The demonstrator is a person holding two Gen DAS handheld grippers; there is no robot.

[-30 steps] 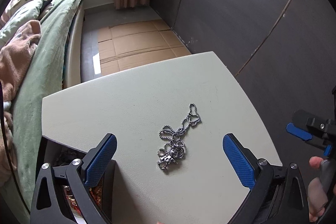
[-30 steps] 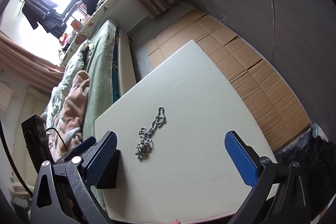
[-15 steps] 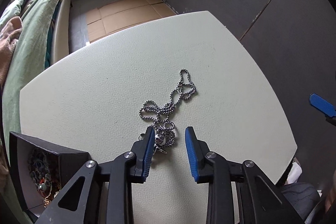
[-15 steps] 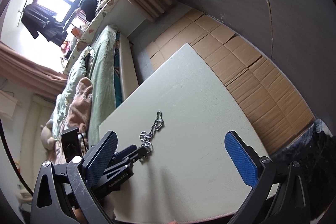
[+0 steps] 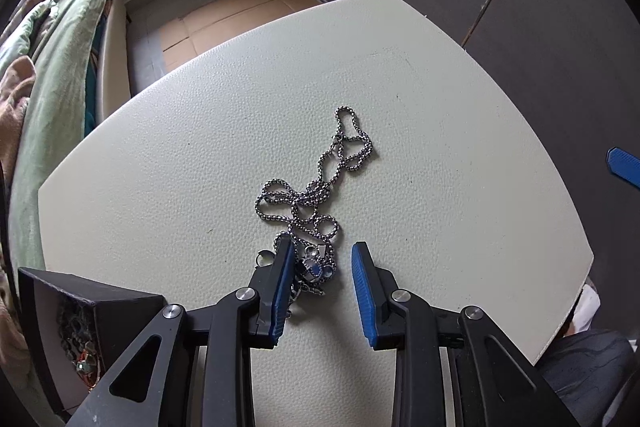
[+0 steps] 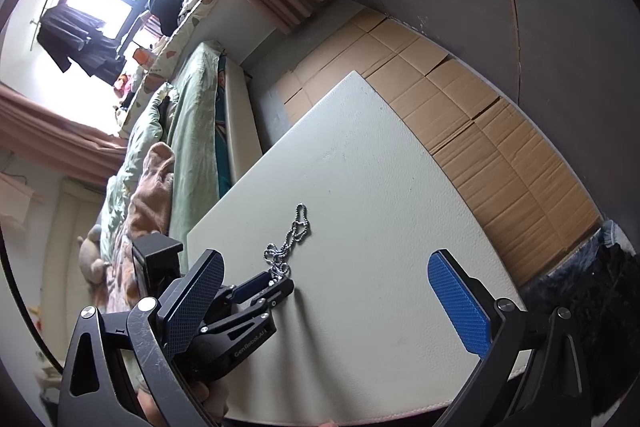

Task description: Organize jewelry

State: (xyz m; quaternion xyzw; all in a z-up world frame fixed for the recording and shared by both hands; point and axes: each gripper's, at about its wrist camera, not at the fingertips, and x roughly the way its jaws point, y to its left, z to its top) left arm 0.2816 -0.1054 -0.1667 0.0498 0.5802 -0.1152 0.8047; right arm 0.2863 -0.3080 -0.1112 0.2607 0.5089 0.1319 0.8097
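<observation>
Your left gripper (image 5: 320, 267), jaws just narrowed, straddles the pendant end of the necklace (image 5: 320, 183) on the table (image 5: 440, 107); the right pad stands clear of it. Your right gripper (image 6: 324, 295) hangs wide apart and empty over the table's near edge.

bare table (image 5: 440, 99) all round necklace (image 5: 320, 187); black box (image 5: 96, 307) left

The left wrist view looks steeply down, close over the counter (image 5: 440, 99), with the bed (image 5: 60, 67) at far left. The right wrist view sits farther back on the right, angled down and leftward. Both share the counter, the necklace (image 6: 290, 243) and the bed.
</observation>
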